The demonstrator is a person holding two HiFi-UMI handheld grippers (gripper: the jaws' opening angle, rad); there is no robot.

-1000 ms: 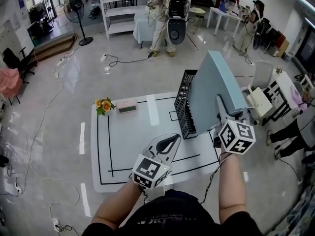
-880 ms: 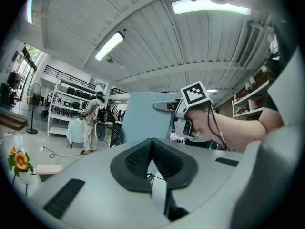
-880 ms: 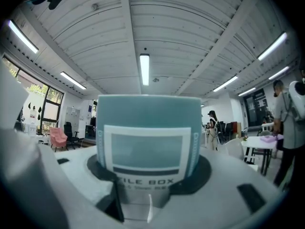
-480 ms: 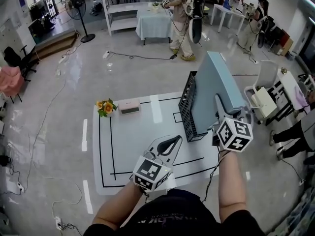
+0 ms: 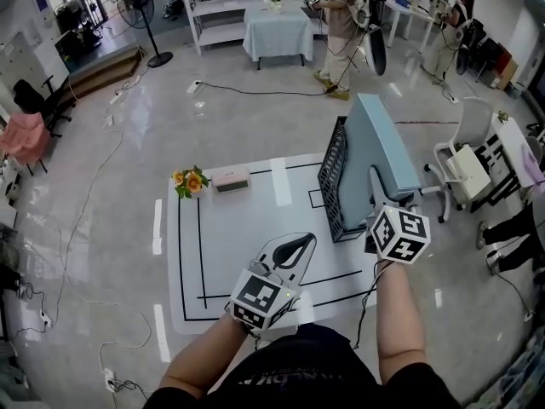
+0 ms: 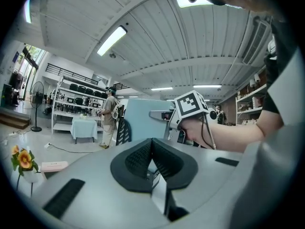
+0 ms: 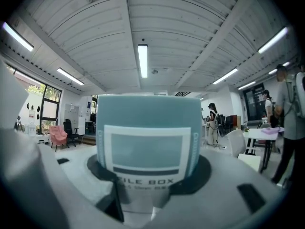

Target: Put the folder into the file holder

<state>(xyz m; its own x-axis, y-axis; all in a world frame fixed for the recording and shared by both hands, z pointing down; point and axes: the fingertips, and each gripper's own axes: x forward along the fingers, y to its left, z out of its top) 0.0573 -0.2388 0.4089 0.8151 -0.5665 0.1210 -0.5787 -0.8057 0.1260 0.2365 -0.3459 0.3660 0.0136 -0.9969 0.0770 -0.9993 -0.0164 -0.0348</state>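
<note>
Room mid-table
Table [image 5: 255, 237] is open between flowers [image 5: 189, 181], box [image 5: 231, 179] far left and holder [image 5: 333, 186], folder [image 5: 385, 143] right.

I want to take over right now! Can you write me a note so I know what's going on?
Left gripper: shut, empty, over the near side of the table.
Right gripper: shut on the folder, holding it upright by its spine.
Things: the folder is tight against the right side of the holder, at the table's right edge. I can't tell if its bottom is inside yet.
Done: folder picked up and brought to the holder.
Left to do: seat the folder fully in the holder, then let go.
</note>
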